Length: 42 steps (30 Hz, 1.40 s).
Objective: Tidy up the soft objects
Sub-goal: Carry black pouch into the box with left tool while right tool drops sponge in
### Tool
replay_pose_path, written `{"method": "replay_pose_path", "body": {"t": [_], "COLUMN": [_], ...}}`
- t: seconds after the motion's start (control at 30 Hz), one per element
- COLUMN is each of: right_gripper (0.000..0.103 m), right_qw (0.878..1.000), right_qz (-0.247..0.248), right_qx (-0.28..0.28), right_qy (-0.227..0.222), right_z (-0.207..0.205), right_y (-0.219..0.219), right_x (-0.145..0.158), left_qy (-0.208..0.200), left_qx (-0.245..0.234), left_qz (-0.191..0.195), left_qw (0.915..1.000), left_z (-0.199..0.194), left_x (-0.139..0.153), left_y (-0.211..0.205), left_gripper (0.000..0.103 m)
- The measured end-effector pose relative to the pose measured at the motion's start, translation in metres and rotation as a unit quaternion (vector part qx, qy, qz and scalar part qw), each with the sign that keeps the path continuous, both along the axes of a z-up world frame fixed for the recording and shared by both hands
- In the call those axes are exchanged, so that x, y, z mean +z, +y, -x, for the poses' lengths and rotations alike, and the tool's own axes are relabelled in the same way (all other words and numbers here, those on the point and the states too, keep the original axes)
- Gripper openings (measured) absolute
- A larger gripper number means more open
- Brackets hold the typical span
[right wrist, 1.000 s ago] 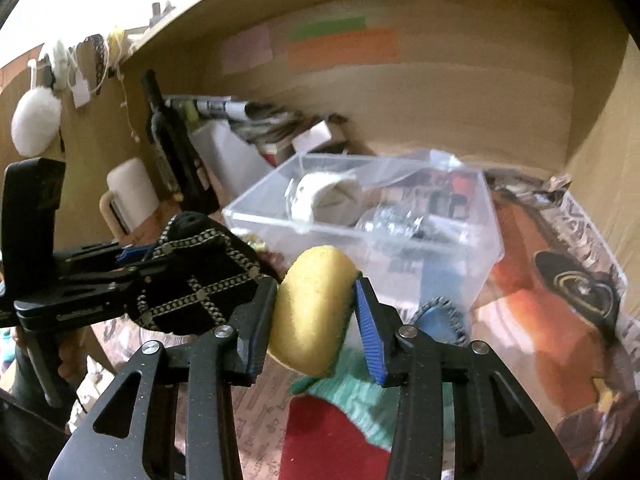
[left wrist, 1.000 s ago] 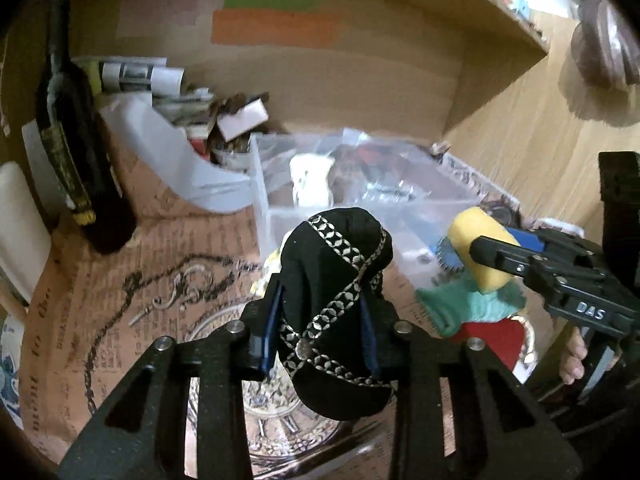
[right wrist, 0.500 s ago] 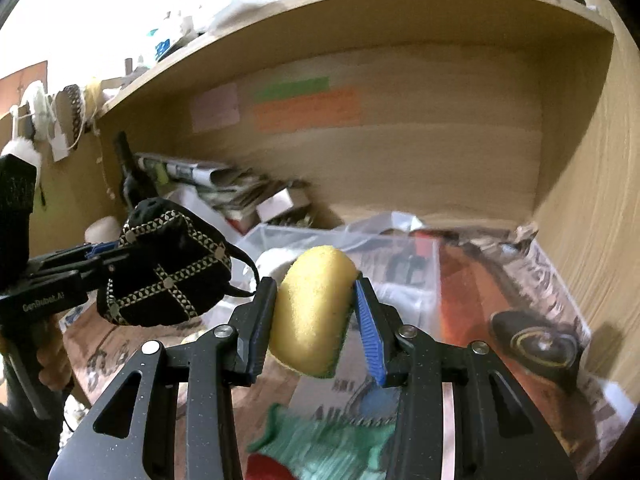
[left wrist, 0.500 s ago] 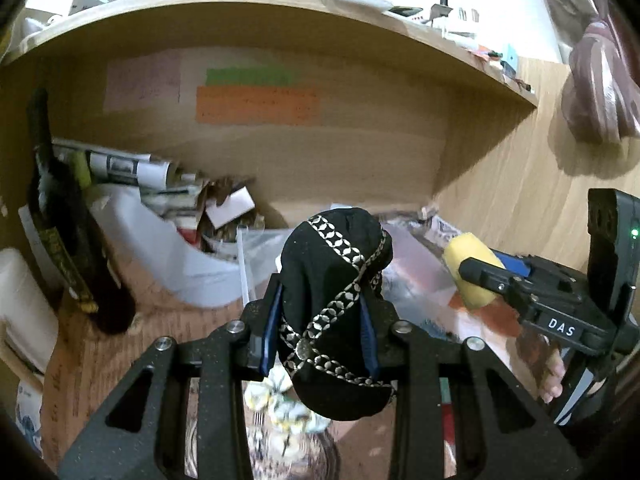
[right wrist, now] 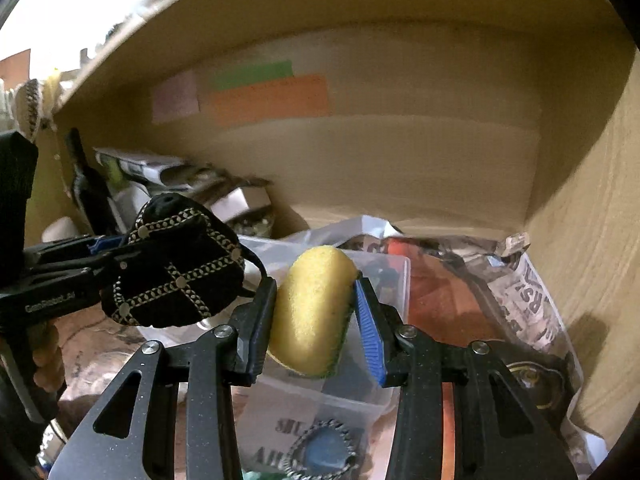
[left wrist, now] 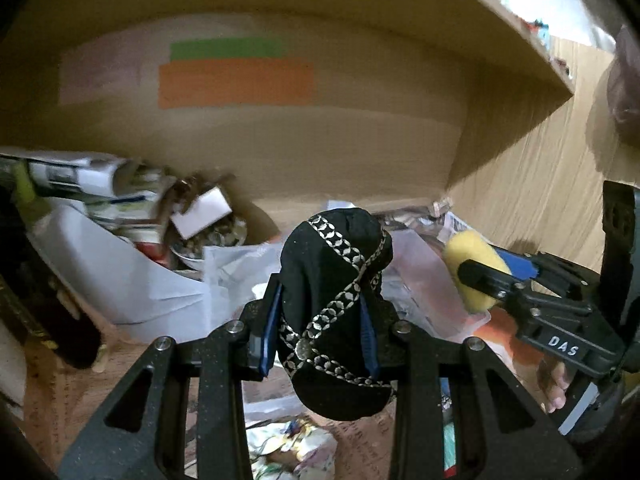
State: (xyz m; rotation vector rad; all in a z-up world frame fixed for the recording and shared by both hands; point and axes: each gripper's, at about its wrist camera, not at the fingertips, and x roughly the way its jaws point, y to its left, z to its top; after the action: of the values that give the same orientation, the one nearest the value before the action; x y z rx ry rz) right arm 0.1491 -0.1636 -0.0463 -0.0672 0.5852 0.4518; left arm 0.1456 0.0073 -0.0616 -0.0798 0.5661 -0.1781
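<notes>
My left gripper [left wrist: 320,320] is shut on a black cloth pouch with silver trim [left wrist: 334,292], held up in the air; the pouch also shows at the left of the right wrist view [right wrist: 176,272]. My right gripper [right wrist: 314,312] is shut on a yellow sponge with a green backing [right wrist: 312,312], held above the clear plastic box [right wrist: 394,280]. The sponge also shows in the left wrist view [left wrist: 472,264], to the right of the pouch. Both grippers hover side by side in front of the wooden shelf recess.
A clear plastic box [left wrist: 420,264] with small items lies below. A dark bottle [right wrist: 86,184] and a pile of papers and white sheets [left wrist: 120,240] stand at the back left. Printed newspaper [right wrist: 532,304] covers the surface. Coloured paper strips [left wrist: 236,80] stick to the back wall.
Both grippers have risen and moved forward toward the recess, each keeping its object. The back wall and the clear box now look closer.
</notes>
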Motion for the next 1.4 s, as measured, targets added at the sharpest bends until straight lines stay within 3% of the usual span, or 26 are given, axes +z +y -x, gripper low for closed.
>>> {"method": "replay_pose_path", "body": {"t": [0.23, 0.37, 0.6, 0.67, 0.77, 0.83, 1.1, 1.23, 1.4], "right_gripper": [0.037, 0.037, 0.038, 0.041, 0.054, 0.06, 0.069, 0.078, 0.081], "right_qw": [0.999, 0.997, 0.996, 0.995, 0.995, 0.996, 0.998, 0.999, 0.999], "right_qz": [0.025, 0.038, 0.059, 0.067, 0.071, 0.071, 0.054, 0.04, 0.029], "right_qx": [-0.005, -0.002, 0.005, 0.007, 0.008, 0.007, 0.006, 0.007, 0.013], "right_qy": [0.045, 0.065, 0.07, 0.068, 0.064, 0.058, 0.025, -0.002, -0.026], "right_z": [-0.027, -0.034, -0.036, -0.035, -0.034, -0.033, -0.015, 0.001, 0.026], "right_y": [0.0, 0.001, 0.006, 0.008, 0.009, 0.008, 0.004, 0.0, -0.003], "right_x": [-0.026, -0.038, -0.044, -0.045, -0.044, -0.043, -0.018, 0.0, 0.015], "left_qy": [0.047, 0.068, 0.078, 0.08, 0.082, 0.078, 0.04, 0.011, -0.011], "left_qx": [-0.025, -0.011, 0.001, 0.005, 0.005, 0.006, 0.014, 0.019, 0.022], "left_qz": [-0.014, -0.022, -0.03, -0.033, -0.033, -0.034, -0.034, -0.036, -0.037], "left_qw": [0.9985, 0.9974, 0.9965, 0.9963, 0.9961, 0.9963, 0.9985, 0.9991, 0.999], "left_z": [-0.031, -0.04, -0.045, -0.046, -0.045, -0.042, -0.018, 0.001, 0.028], "left_x": [-0.025, -0.037, -0.045, -0.046, -0.046, -0.044, -0.019, -0.004, 0.006], "left_y": [-0.015, -0.012, -0.008, -0.007, -0.006, -0.006, -0.002, 0.002, 0.006], "left_gripper": [0.034, 0.034, 0.05, 0.055, 0.061, 0.064, 0.073, 0.086, 0.095]}}
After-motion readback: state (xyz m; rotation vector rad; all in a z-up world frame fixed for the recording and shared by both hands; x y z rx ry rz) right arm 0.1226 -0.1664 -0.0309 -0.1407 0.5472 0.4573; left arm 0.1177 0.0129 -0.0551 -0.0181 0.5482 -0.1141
